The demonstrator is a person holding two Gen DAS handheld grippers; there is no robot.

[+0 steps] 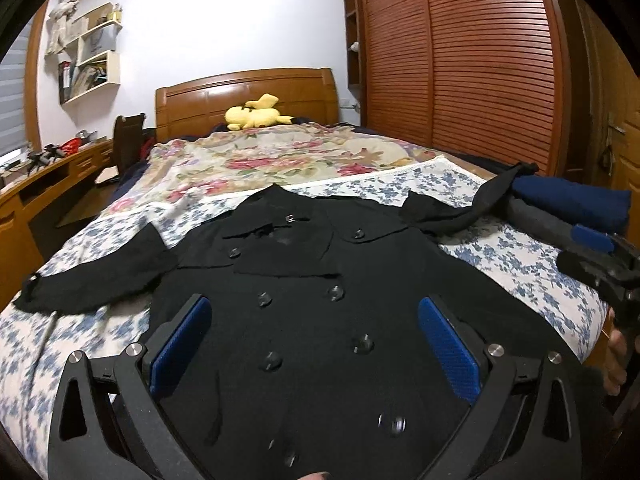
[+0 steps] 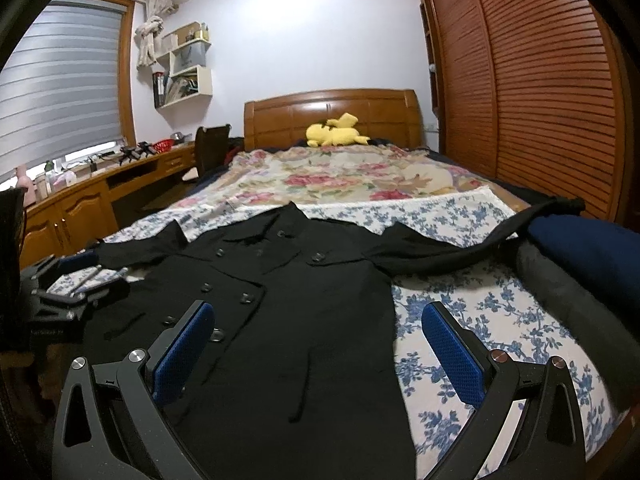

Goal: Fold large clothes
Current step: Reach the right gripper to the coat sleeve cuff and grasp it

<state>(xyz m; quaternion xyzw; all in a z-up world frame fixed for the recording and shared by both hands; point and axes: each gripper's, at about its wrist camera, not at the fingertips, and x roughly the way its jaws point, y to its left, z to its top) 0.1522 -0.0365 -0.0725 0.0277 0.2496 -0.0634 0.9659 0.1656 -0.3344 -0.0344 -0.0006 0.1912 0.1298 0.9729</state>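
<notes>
Nearest, my left gripper [image 1: 316,312]: blue pads spread wide, nothing between them, above the buttoned front of the black coat [image 1: 320,280]. My right gripper [image 2: 318,318]: likewise spread and empty, straddling the coat's right edge. The coat lies flat, front up, on the blue-flowered sheet [image 2: 460,300], both sleeves stretched outward. At the right bed edge, I note folded dark blue and grey clothes [image 2: 580,264], the right sleeve touching them. Beyond: rose-patterned quilt [image 1: 272,156], yellow plush toy [image 1: 256,114], wooden headboard [image 1: 240,92].
</notes>
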